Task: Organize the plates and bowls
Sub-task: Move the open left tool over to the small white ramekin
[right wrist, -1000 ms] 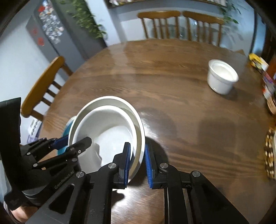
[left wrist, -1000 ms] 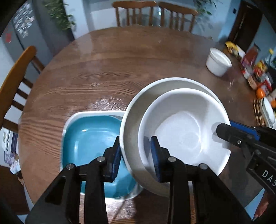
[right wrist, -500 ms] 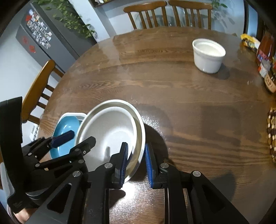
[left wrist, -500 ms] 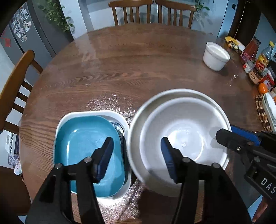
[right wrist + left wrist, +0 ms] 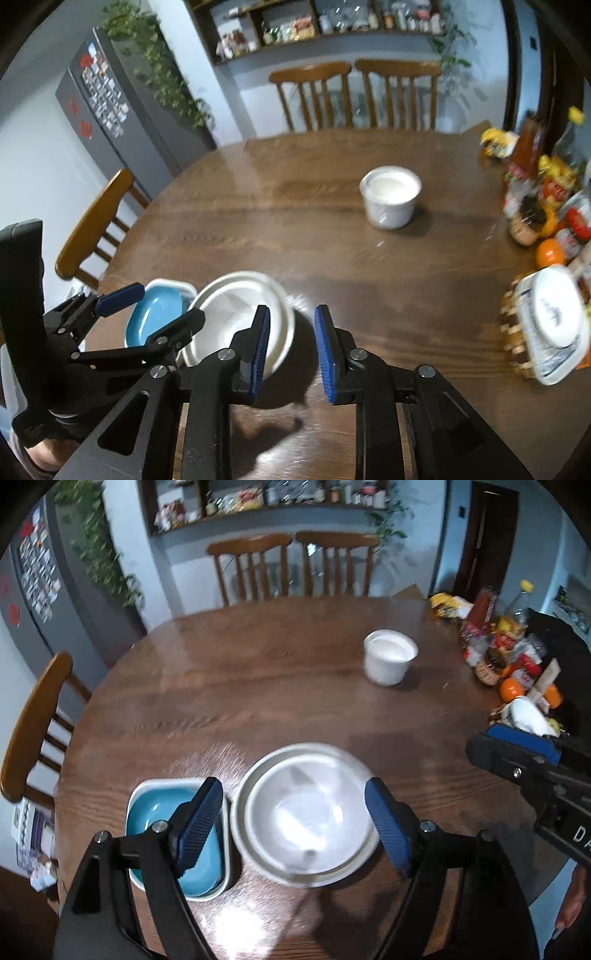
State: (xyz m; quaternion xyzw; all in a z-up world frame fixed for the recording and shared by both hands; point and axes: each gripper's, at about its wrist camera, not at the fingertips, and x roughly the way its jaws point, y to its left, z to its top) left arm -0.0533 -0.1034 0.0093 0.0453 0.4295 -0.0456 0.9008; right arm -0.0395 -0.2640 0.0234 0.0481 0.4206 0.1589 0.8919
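Left wrist view shows my left gripper (image 5: 293,818) wide open over the two stacked white bowls (image 5: 306,814) at the bottom middle. My right gripper (image 5: 290,341) is open too, holding nothing. I think a low finger could bump the stack into the blue dish (image 5: 162,814) touching its side.

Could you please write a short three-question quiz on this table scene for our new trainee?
1. True or false: the left gripper is shut on the nested white bowls.
2. What lies directly beside the nested white bowls? A) blue square dish B) small white pot C) orange
3. Fill in: the small white pot stands ___ on the table.

Key: 1 false, since its fingers are spread wide; 2 A; 3 upright.
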